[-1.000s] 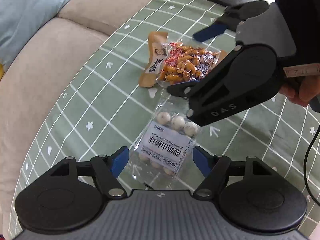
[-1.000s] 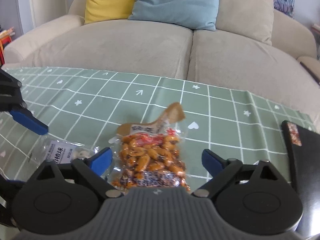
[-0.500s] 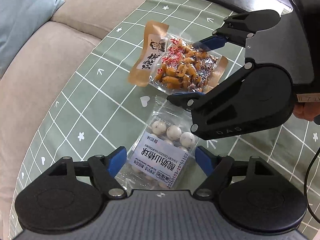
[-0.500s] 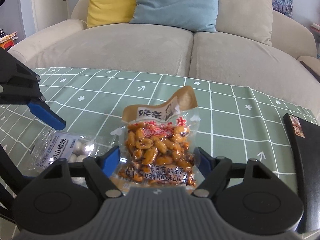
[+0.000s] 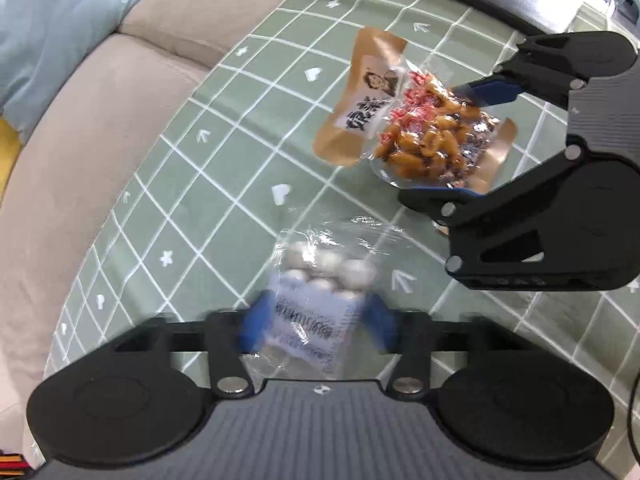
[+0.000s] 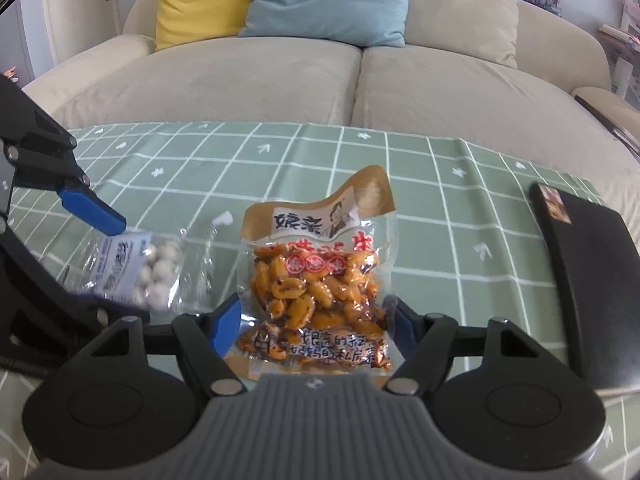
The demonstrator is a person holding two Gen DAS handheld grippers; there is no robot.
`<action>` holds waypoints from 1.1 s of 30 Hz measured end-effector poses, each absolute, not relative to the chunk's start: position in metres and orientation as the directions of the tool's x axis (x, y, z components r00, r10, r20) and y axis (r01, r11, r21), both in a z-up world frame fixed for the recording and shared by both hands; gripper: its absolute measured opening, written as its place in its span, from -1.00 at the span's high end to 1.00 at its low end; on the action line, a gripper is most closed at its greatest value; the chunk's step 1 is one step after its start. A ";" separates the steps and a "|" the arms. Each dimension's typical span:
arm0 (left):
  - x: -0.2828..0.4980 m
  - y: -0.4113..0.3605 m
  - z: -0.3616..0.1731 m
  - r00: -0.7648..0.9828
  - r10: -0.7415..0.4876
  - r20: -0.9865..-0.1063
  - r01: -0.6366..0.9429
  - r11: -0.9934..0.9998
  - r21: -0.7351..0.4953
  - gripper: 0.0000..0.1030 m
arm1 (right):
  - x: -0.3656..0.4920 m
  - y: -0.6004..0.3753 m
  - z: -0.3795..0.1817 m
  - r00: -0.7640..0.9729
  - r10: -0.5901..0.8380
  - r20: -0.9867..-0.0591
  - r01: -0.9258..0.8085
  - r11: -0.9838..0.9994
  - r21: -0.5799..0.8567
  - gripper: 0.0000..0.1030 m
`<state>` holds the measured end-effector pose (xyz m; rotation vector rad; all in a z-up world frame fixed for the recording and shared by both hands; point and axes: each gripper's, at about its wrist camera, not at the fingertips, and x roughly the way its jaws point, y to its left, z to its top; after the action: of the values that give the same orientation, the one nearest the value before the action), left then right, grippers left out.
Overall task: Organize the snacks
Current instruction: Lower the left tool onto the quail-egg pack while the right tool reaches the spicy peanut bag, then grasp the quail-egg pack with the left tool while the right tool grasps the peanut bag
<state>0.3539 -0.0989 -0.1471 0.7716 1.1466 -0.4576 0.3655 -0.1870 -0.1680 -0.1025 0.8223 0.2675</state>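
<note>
A clear bag of white yogurt balls (image 5: 316, 300) sits between the blue fingers of my left gripper (image 5: 316, 324), which is shut on its labelled end; it also shows in the right wrist view (image 6: 136, 268). A bag of orange spicy peanuts (image 6: 316, 284) with a tan header stands upright between the fingers of my right gripper (image 6: 316, 320), which is shut on its lower part. In the left wrist view the peanut bag (image 5: 412, 120) is lifted off the green checked tablecloth (image 5: 224, 152), held by the right gripper (image 5: 468, 140).
A black flat box (image 6: 592, 280) lies on the cloth at the right. A beige sofa (image 6: 320, 76) with yellow and blue cushions runs along the table's far edge. The left gripper (image 6: 76, 196) is at the left of the right wrist view.
Both grippers have closed on their bags. The peanut bag has risen off the cloth and stands upright. The left fingers moved in onto the yogurt-ball bag.
</note>
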 end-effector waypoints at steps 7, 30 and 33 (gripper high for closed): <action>0.345 -0.106 -0.142 0.350 0.098 -0.932 0.637 0.704 0.313 0.66 | 0.339 -0.197 -0.165 0.634 0.172 -0.754 -0.249 0.968 0.012 -0.39; 0.346 -0.081 -0.137 0.330 -0.007 -0.944 0.813 0.511 0.280 -0.74 | 0.292 -0.193 -0.154 0.766 0.087 -0.637 -0.239 0.958 -0.156 -0.89; 0.351 -0.077 -0.146 0.291 -0.008 -0.957 0.822 0.514 0.246 -0.74 | 0.282 -0.189 -0.148 0.803 0.092 -0.588 -0.249 0.949 -0.192 -0.88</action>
<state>0.3512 -0.0770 -0.1459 0.8770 1.1501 -0.6598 0.2819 -0.1888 -0.1479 -0.2669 0.6127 0.1845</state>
